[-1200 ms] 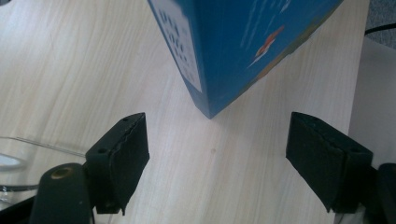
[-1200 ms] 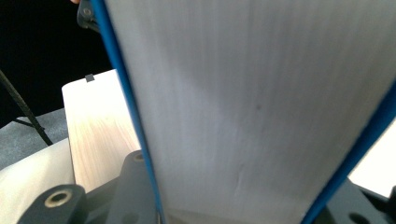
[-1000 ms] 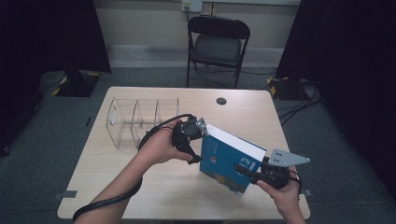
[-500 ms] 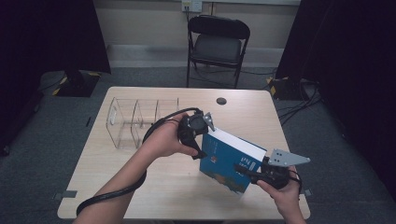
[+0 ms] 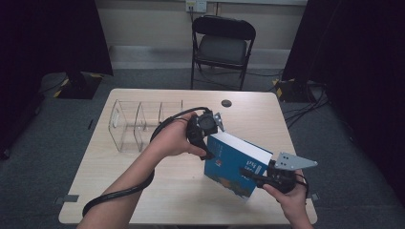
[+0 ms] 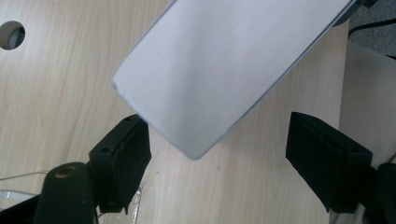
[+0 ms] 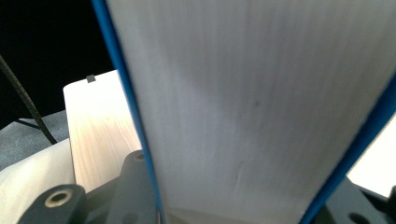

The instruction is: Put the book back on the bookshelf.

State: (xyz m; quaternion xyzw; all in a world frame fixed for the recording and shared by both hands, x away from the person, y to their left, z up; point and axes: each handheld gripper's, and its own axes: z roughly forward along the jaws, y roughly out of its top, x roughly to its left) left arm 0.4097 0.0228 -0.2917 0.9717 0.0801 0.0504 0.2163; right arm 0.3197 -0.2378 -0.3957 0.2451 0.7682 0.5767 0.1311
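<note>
Blue book (image 5: 234, 164) tilts, long axis toward right gripper (image 5: 260, 177) (jaws clamping it); left gripper (image 5: 210, 138) jaws apart.

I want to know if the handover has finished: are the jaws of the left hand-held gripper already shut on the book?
No: in the left gripper view the jaws stand wide apart, with the book's corner hanging between them and gaps at both sides.

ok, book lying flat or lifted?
Lifted and tilted: the blue book is clamped at its near end by the right gripper, left gripper open around its far corner.
</note>
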